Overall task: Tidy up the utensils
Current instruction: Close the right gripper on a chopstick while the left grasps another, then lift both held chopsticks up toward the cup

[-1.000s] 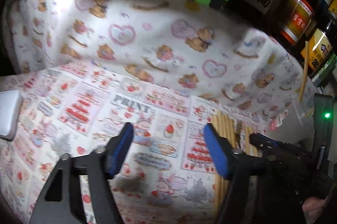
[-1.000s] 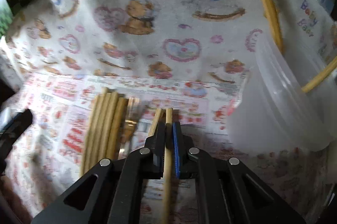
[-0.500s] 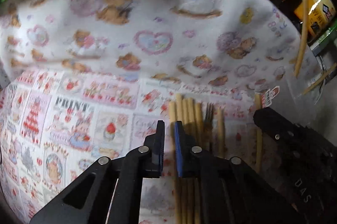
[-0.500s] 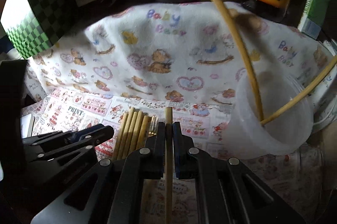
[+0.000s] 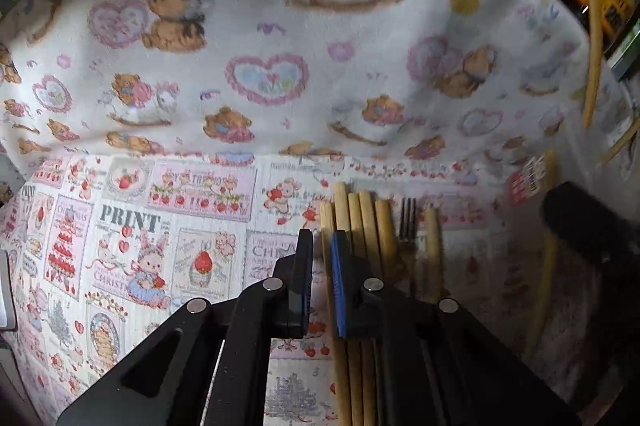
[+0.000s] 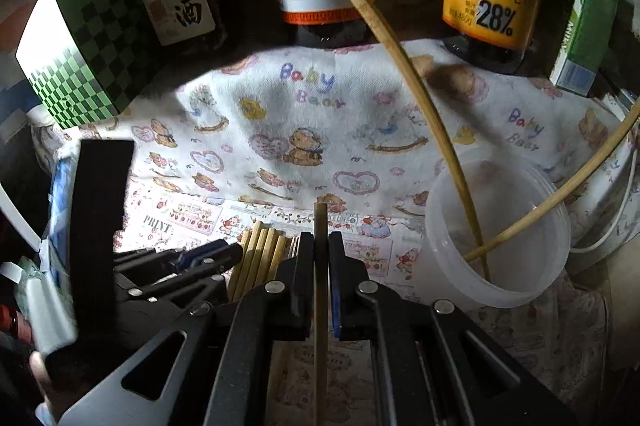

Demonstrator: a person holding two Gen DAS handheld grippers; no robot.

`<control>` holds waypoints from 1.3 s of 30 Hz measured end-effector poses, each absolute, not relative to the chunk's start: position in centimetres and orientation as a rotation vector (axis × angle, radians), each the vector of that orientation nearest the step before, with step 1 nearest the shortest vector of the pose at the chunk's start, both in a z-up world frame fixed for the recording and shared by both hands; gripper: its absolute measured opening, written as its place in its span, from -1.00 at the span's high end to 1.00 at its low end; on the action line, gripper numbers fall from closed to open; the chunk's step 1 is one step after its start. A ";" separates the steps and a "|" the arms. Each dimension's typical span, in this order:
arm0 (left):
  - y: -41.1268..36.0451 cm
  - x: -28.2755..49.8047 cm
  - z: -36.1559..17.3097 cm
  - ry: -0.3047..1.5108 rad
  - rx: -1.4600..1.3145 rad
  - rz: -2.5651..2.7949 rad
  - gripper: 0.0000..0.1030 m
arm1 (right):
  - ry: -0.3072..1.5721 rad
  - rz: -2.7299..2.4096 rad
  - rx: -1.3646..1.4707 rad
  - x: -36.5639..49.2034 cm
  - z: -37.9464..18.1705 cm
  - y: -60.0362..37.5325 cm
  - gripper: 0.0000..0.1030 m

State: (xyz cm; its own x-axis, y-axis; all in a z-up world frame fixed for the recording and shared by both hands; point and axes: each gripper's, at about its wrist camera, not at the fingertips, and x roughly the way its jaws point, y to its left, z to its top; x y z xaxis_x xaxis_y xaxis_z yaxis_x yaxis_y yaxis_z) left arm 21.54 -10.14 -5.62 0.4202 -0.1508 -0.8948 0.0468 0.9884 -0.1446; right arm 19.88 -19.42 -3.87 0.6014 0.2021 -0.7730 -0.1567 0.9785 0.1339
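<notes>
Inside the clear cup (image 6: pixel 498 258) two chopsticks (image 6: pixel 420 94); both hand-held grippers (image 6: pixel 321 246) (image 5: pixel 321 246) clamped on single chopsticks.

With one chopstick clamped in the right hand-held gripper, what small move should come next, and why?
Probably carry the chopstick in the right hand-held gripper rightward, over the translucent plastic cup: two chopsticks already stand in it, and more still lie on the printed cloth.

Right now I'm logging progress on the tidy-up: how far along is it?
Two chopsticks already stand in the plastic cup. The right gripper holds a third; the left gripper has closed on another in the pile, which, with a fork, remains on the cloth.
</notes>
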 end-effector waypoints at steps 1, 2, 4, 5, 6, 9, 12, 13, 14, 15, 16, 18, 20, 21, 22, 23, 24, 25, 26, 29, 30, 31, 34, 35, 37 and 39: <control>-10.2 21.5 -5.6 1.128 -0.104 -0.122 0.83 | 0.900 0.207 0.057 19.9 -3.7 -19.6 0.85; -10.7 20.9 -5.6 1.124 -0.099 -0.113 0.83 | 0.899 0.206 0.061 19.8 -3.4 -19.9 0.85; -10.8 20.7 -5.6 1.114 -0.095 -0.117 0.83 | 0.900 0.207 0.069 19.8 -2.9 -20.5 0.85; -10.8 20.6 -5.6 1.113 -0.092 -0.118 0.83 | 0.900 0.205 0.073 19.8 -2.7 -20.8 0.85; -10.5 20.6 -5.8 1.112 -0.091 -0.120 0.83 | 0.899 0.201 0.077 19.8 -2.5 -21.1 0.85; -9.9 20.2 -6.0 1.113 -0.092 -0.125 0.82 | 0.896 0.196 0.085 19.7 -2.0 -22.2 0.85; -8.9 20.3 -6.3 1.132 -0.116 -0.145 0.78 | 0.894 0.192 0.087 19.6 -1.5 -22.7 0.85; -9.0 20.4 -6.3 1.133 -0.120 -0.148 0.78 | 0.893 0.192 0.087 19.5 -1.4 -22.8 0.85; -9.0 20.5 -6.3 1.130 -0.112 -0.149 0.77 | 0.895 0.191 0.083 19.4 -1.2 -22.9 0.85; -9.3 20.5 -6.3 1.128 -0.098 -0.146 0.77 | 0.903 0.191 0.078 19.3 -1.1 -22.9 0.85; -9.6 20.7 -6.3 1.127 -0.086 -0.143 0.77 | 0.908 0.191 0.072 19.3 -1.0 -23.1 0.85; -10.1 20.7 -6.5 1.124 -0.067 -0.137 0.77 | 0.903 0.193 0.076 19.0 -0.5 -23.5 0.85; -10.6 20.6 -6.5 1.125 -0.049 -0.129 0.88 | 0.891 0.195 0.079 18.7 0.1 -23.9 0.85; -10.8 20.5 -6.4 1.123 -0.056 -0.129 0.88 | 0.884 0.197 0.081 18.5 0.5 -24.1 0.85; -11.2 20.3 -6.1 1.109 -0.066 -0.132 0.88 | 0.877 0.198 0.083 18.3 0.9 -24.3 0.85; -11.5 19.9 -5.6 1.095 -0.066 -0.131 0.88 | 0.867 0.200 0.088 18.1 1.4 -24.6 0.85; -11.8 19.5 -5.0 1.081 -0.063 -0.128 0.88 | 0.856 0.201 0.093 17.8 1.9 -24.9 0.85; -12.0 19.2 -4.1 1.068 -0.066 -0.134 0.88 | 0.841 0.196 0.096 17.5 2.6 -25.3 0.85; -12.2 18.7 -3.1 1.045 -0.071 -0.145 0.88 | 0.824 0.182 0.098 17.1 3.4 -25.8 0.85; -12.8 16.9 0.6 0.950 -0.050 -0.151 0.88 | 0.786 0.148 0.133 16.4 4.9 -27.6 0.85; -12.9 16.0 2.0 0.910 -0.037 -0.146 0.88 | 0.774 0.152 0.150 16.1 5.6 -28.2 0.85; -13.1 15.2 3.2 0.873 -0.031 -0.148 0.88 | 0.761 0.155 0.162 15.9 6.3 -28.8 0.85; -13.2 12.8 6.6 0.779 -0.045 -0.182 0.88 | 0.704 0.150 0.195 14.5 8.5 -30.6 0.85; -13.0 11.9 7.8 0.744 -0.050 -0.196 0.88 | 0.692 0.147 0.203 14.1 9.0 -31.0 0.85; -13.0 10.1 9.7 0.677 -0.049 -0.200 0.88 | 0.669 0.137 0.218 13.4 9.9 -31.8 0.85; -13.2 8.5 11.2 0.611 -0.043 -0.197 0.88 | 0.631 0.119 0.233 12.7 10.8 -32.4 0.85</control>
State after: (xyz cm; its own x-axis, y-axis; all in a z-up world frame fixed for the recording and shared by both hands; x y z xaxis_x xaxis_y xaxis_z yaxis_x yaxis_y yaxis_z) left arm 8.49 -13.17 11.18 0.8010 -0.1963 -0.5656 0.1710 0.9804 -0.0981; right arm 12.73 -32.42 10.83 0.8017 0.1806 -0.5697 -0.0393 0.9671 0.2513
